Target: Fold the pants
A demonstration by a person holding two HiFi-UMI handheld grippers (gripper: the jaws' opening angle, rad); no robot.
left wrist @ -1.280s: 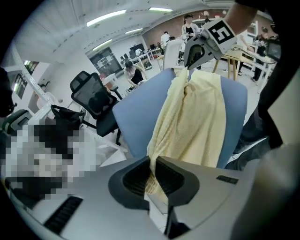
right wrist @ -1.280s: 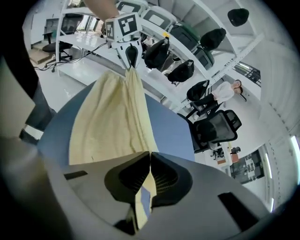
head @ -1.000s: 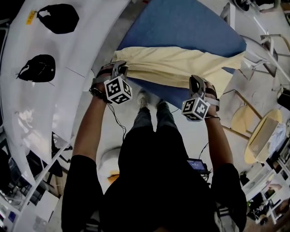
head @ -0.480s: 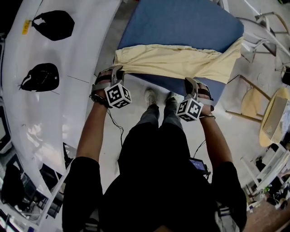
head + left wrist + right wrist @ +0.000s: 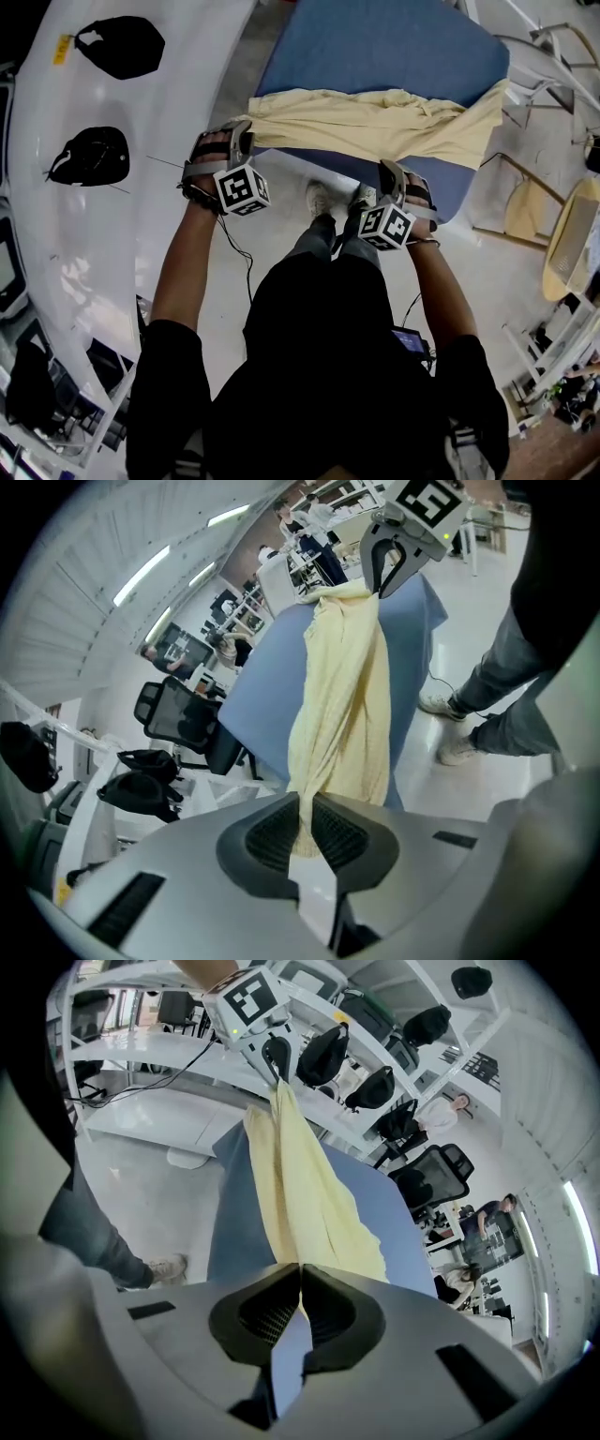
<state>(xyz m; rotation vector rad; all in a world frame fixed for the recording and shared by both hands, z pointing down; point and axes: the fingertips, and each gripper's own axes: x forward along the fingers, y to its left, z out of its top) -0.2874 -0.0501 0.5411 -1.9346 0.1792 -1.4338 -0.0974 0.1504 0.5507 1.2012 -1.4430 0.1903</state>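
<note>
Pale yellow pants (image 5: 375, 122) lie lengthwise along the near edge of a blue table (image 5: 375, 47), with one end hanging off its right corner. My left gripper (image 5: 246, 139) is shut on the left end of the pants. My right gripper (image 5: 391, 173) is shut on the near edge of the fabric further right. In the left gripper view the pants (image 5: 342, 696) run taut from the shut jaws of the left gripper (image 5: 306, 819) up to the right gripper. In the right gripper view the pants (image 5: 300, 1185) stretch from the right gripper (image 5: 300, 1283) to the left one.
A white shelf unit with black bags (image 5: 94, 155) runs along the left. Chairs and a round wooden stool (image 5: 525, 211) stand at the right of the table. The person's shoes (image 5: 323, 199) are on the floor just below the table's near edge. A black office chair (image 5: 178, 719) stands beyond the table.
The right gripper has shifted left, closer to the left gripper, which has rolled a little. Both still hold the pants, whose near edge has bunched slightly.
</note>
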